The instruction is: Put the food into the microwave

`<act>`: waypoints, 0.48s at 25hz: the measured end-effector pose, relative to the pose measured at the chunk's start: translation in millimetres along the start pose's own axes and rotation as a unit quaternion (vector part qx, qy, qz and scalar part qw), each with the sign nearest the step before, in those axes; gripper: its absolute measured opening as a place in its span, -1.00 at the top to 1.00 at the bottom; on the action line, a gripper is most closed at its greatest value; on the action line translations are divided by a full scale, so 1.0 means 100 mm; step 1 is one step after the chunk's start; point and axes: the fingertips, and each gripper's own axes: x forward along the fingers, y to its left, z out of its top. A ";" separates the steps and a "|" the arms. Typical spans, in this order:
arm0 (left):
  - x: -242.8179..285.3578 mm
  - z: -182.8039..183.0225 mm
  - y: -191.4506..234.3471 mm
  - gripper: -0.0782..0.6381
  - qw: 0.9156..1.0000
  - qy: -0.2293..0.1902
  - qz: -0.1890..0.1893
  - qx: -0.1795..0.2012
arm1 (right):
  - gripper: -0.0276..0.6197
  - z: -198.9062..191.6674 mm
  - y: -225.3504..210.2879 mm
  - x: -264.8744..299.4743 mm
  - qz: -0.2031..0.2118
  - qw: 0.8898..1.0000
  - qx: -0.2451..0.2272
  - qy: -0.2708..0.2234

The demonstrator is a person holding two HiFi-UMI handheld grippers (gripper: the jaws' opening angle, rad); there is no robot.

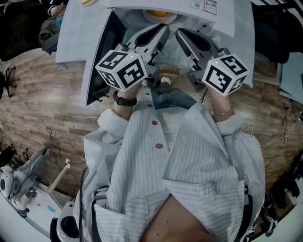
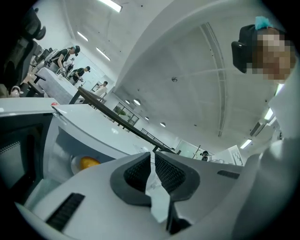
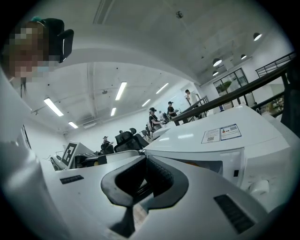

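Item 1: left gripper (image 2: 152, 157), held up near the microwave (image 1: 213, 21), jaws drawn together to barely a slit, holding nothing.
Item 2: right gripper (image 3: 145, 160), just right of it, jaws closed, empty.
Item 3: food (image 1: 161, 13), orange, on a plate inside the microwave at the far side; I see its door (image 1: 106, 52) swung open to the left.

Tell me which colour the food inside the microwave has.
The food is orange-yellow; the left gripper view shows it best.
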 end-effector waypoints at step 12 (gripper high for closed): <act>-0.21 -0.23 -0.39 0.76 0.999 0.012 -0.044 -0.025 | 0.82 -0.33 0.15 -0.39 0.000 0.999 0.030 0.021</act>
